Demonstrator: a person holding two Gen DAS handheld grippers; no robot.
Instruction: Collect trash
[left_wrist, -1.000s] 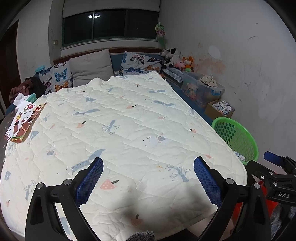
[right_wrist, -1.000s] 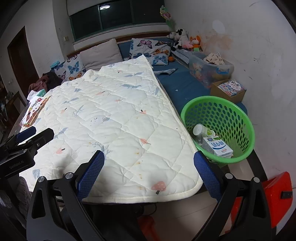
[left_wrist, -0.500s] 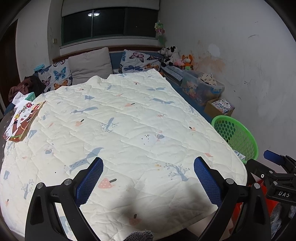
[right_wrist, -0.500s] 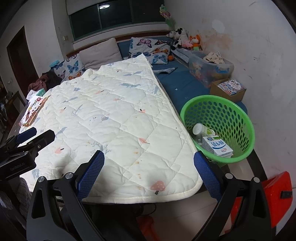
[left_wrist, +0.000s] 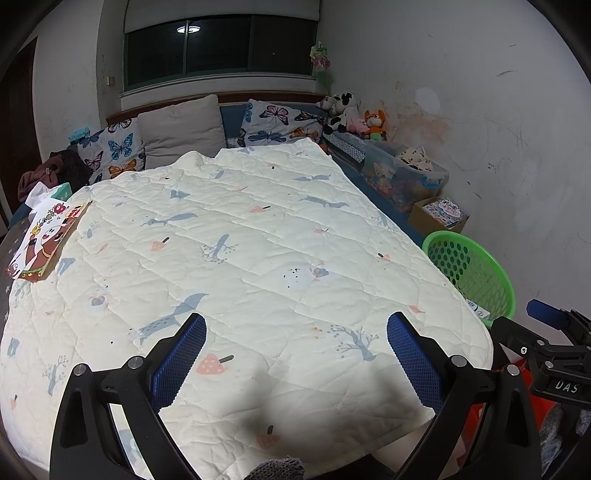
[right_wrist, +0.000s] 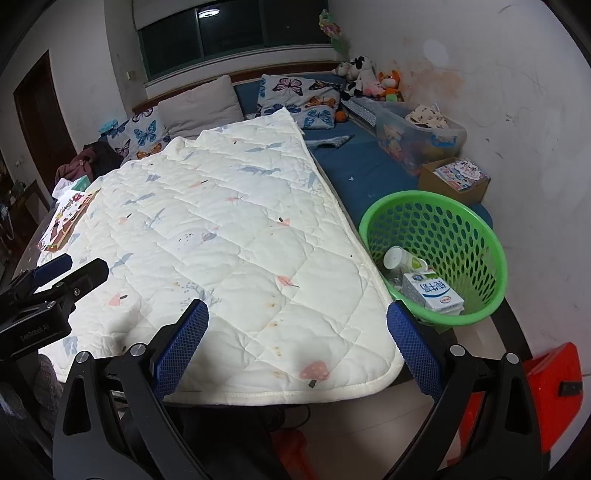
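Note:
A green perforated basket (right_wrist: 476, 229) stands at the bed's right front corner; it also shows in the left wrist view (left_wrist: 480, 269). Inside it lie a blue-and-white milk carton (right_wrist: 432, 291) and a white cup (right_wrist: 397, 258). My left gripper (left_wrist: 295, 354) is open and empty over the front of the white quilt (left_wrist: 240, 258). My right gripper (right_wrist: 297, 343) is open and empty above the quilt's front right corner (right_wrist: 229, 240), left of the basket.
A picture book (left_wrist: 44, 236) lies at the quilt's left edge. Pillows (left_wrist: 177, 129), plush toys (left_wrist: 354, 114), a clear storage bin (right_wrist: 417, 140) and a cardboard box (right_wrist: 458, 181) line the back and right wall. A red object (right_wrist: 554, 391) sits on the floor at the right.
Both grippers have drifted slightly back and up, so the quilt sits a little lower in view. Nothing was grasped or released.

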